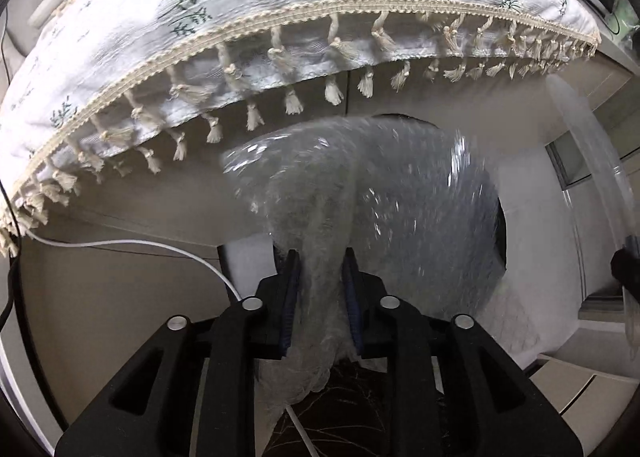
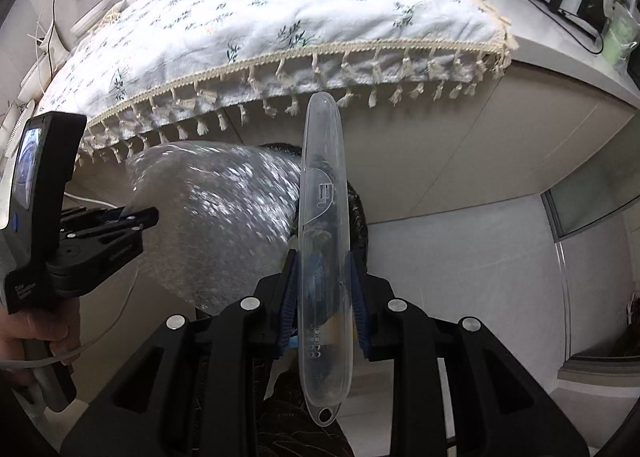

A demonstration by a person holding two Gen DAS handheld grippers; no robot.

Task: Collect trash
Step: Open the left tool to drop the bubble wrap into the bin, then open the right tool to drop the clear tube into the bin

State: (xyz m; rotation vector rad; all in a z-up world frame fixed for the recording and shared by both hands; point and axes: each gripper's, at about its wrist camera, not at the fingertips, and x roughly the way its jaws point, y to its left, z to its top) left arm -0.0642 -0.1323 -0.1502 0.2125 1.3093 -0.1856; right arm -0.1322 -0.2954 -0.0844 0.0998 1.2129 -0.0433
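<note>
Left wrist view: left gripper [image 1: 320,257] pinches bubble wrap [image 1: 360,193] above bin [image 1: 502,233]; right gripper [image 2: 320,257] clamps clear case [image 2: 322,217]. Next: release both into bin.

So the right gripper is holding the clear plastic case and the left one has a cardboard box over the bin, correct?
Not quite. The right gripper does hold the clear plastic case, but the left gripper has crumpled clear plastic wrap between its fingers, not a cardboard box. The left wrist view shows it over the dark bin opening.
</note>
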